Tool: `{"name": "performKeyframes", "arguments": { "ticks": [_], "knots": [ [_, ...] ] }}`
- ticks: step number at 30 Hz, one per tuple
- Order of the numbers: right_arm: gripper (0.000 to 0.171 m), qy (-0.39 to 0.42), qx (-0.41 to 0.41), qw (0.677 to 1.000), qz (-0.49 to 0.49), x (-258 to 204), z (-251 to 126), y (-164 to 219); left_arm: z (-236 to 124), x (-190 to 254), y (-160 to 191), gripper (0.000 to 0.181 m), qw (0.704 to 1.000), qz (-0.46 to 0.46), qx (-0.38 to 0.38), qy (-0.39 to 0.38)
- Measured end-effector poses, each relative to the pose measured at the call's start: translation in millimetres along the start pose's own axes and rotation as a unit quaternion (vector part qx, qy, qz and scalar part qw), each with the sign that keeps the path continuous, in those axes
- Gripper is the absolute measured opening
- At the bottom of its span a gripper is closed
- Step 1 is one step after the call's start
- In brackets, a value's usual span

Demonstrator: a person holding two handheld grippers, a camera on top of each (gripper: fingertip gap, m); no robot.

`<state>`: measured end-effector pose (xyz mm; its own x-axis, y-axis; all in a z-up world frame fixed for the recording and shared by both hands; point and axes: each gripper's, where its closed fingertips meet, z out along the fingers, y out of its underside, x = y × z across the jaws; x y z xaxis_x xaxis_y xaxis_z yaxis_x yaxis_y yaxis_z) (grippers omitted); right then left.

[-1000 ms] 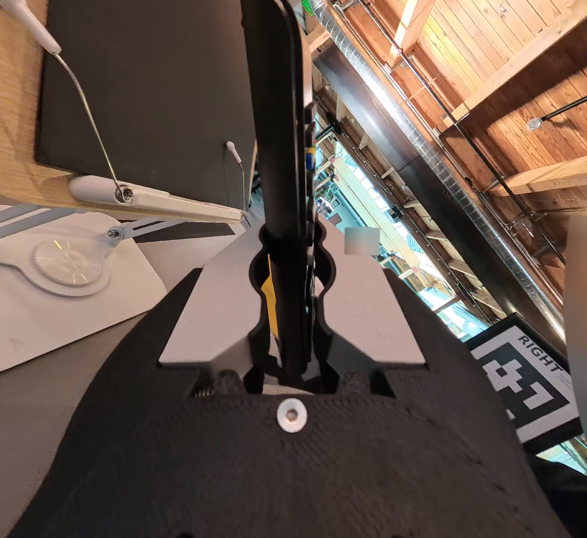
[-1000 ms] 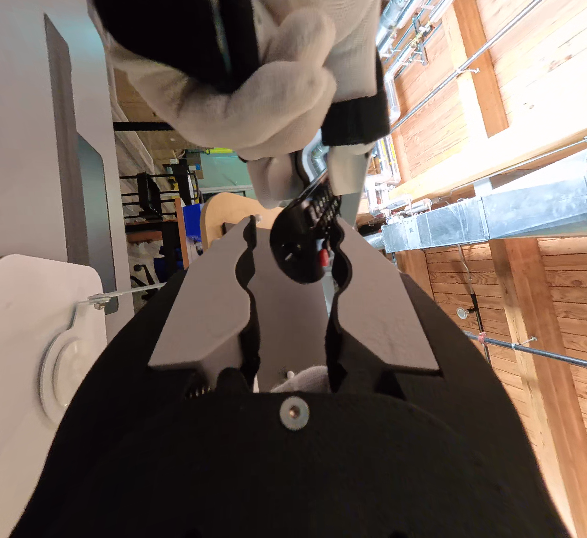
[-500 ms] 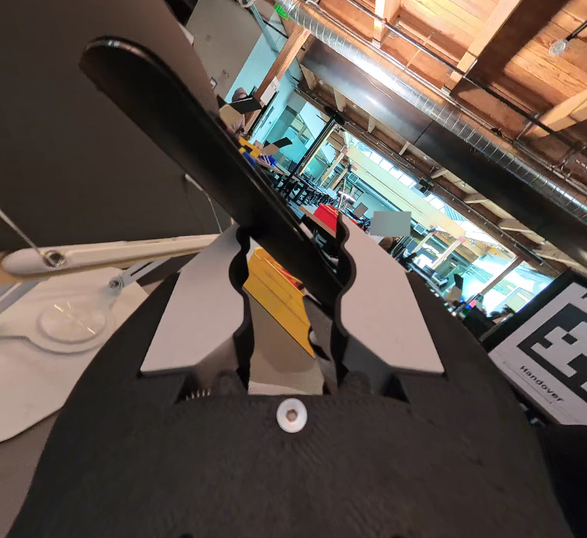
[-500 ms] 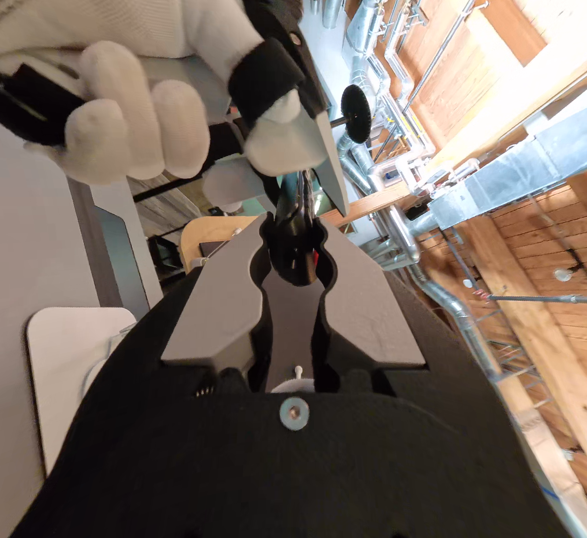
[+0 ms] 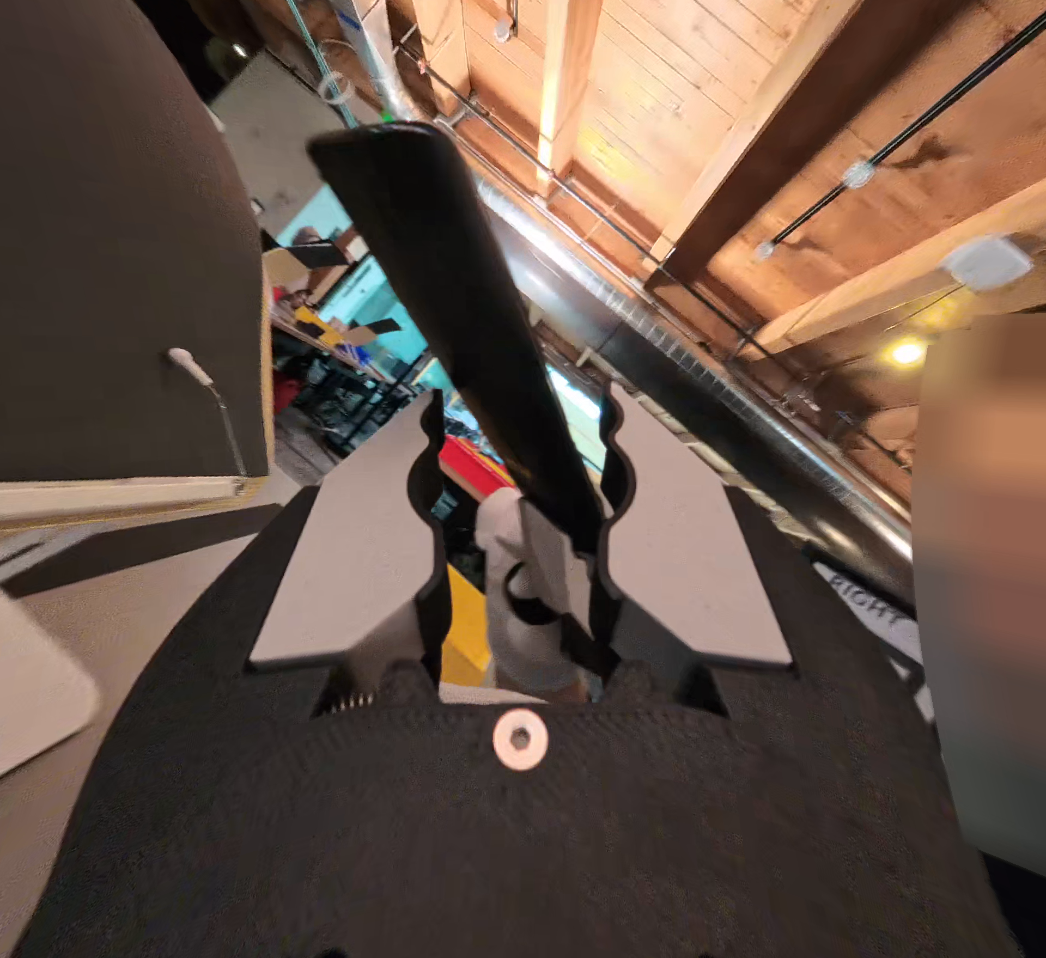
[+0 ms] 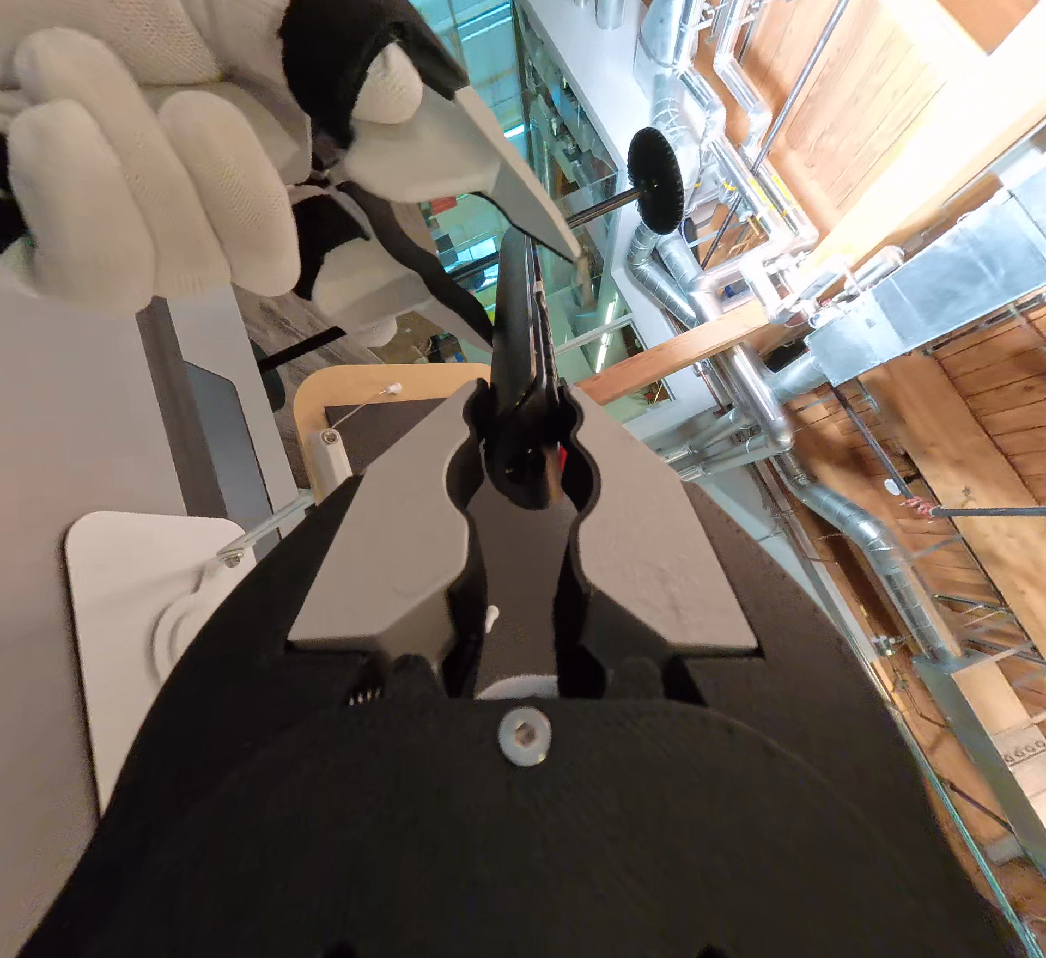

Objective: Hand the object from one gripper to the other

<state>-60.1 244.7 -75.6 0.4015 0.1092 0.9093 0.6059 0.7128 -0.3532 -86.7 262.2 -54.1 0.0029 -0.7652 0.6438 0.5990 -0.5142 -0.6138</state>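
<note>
A long black remote control [image 5: 453,308] passes between the fingers of my left gripper [image 5: 521,399]. That gripper is open, and the remote leans by its right finger [image 5: 679,535]. A white-gloved hand [image 5: 521,591] shows behind the gap. In the right wrist view my right gripper [image 6: 523,393] is shut on the remote's near end [image 6: 518,331], which bears a red button. Above it, a white-gloved hand [image 6: 141,184] holds the left gripper [image 6: 529,300], whose grey fingers [image 6: 509,184] stand apart on either side of the remote.
A dark mat on a wooden-edged table [image 5: 113,252] fills the left of the left wrist view. A white stand base [image 6: 136,619] lies at the left. A black disc on a rod [image 6: 656,189], metal ducts [image 6: 736,393] and wooden beams [image 5: 566,54] lie beyond. The left gripper's tips are roughly 4 centimeters from the right gripper's.
My left gripper has opened and let go of the remote. My right gripper has closed on the remote's end. Both views have swung towards the ceiling.
</note>
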Motion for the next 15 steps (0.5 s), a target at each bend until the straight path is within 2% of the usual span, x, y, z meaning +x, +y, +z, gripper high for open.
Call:
{"name": "performKeyframes", "arguments": {
  "ticks": [2, 4, 6, 8, 10, 15],
  "knots": [
    [0.021, -0.008, -0.006, 1.000, 0.002, 3.9, -3.4, 1.4, -0.2, -6.6, 2.9, 0.053, 0.998, 0.052, -0.016, -0.037],
    [0.021, -0.029, -0.007, 0.999, 0.036, 9.4, -9.0, 4.3, 0.9, 5.6, 4.6, 0.053, 0.992, 0.119, -0.027, -0.041],
    [0.021, -0.063, -0.004, 0.995, 0.074, 14.2, -18.5, 7.2, 1.2, 6.0, 7.6, 0.057, 0.967, 0.232, -0.046, -0.092],
    [0.021, -0.095, -0.021, 0.990, 0.107, 18.4, -28.8, 16.0, -2.2, 0.3, 2.3, 0.055, 0.916, 0.363, -0.047, -0.164],
    [0.021, -0.118, -0.043, 0.985, 0.121, 20.5, -39.1, 28.2, -1.2, -1.5, 9.8, 0.057, 0.863, 0.458, -0.081, -0.196],
    [0.022, -0.218, -0.086, 0.954, 0.185, 1.9, -63.7, 56.5, 11.1, -2.2, 49.0, 0.064, 0.720, 0.648, -0.159, -0.188]
  ]
}}
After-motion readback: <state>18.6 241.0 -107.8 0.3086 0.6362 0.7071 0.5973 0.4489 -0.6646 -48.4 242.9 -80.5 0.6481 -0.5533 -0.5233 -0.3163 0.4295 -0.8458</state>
